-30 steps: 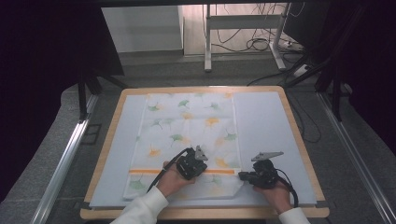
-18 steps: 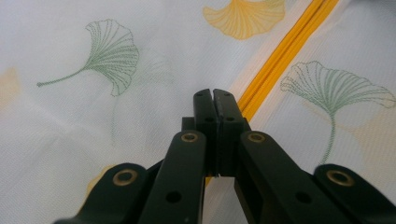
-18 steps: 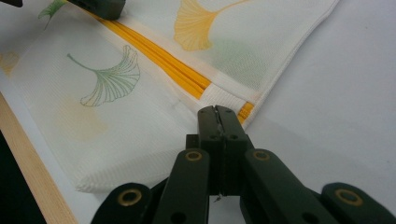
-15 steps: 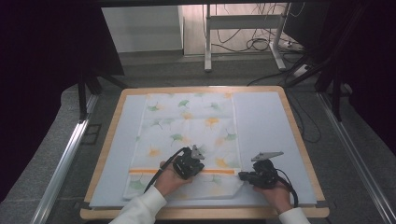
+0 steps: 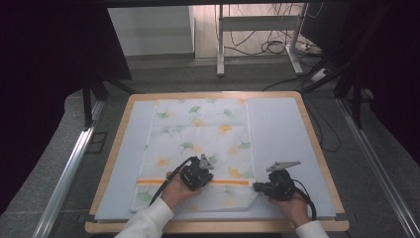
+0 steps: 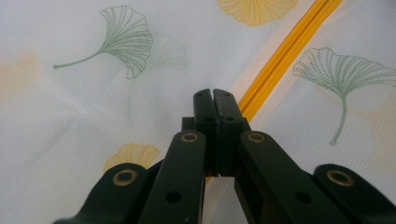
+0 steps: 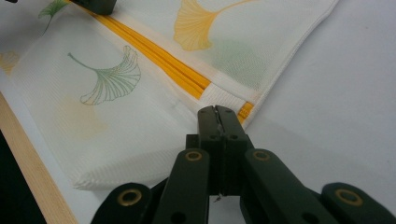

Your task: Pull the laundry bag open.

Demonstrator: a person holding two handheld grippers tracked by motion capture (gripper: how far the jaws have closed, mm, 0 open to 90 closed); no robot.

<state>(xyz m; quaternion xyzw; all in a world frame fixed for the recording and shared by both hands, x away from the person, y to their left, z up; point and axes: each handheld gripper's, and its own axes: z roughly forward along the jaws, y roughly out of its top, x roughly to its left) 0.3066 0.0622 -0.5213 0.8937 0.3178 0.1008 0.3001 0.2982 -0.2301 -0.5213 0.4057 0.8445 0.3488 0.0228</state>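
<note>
High view overlooks table (image 5: 317,148); gripper views closely share cloth (image 5: 198,134).

left claw (image 5: 204,170): jaws shut, hand low | right claw (image 5: 256,187): jaws shut, apparently level

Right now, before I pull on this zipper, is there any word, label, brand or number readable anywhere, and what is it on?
None: no readable text in any view.
The laundry bag carries only printed ginkgo leaves and an orange zipper, no lettering.
The white tab at the zipper's end is blank.
The left gripper and right gripper jaws show no markings.
</note>
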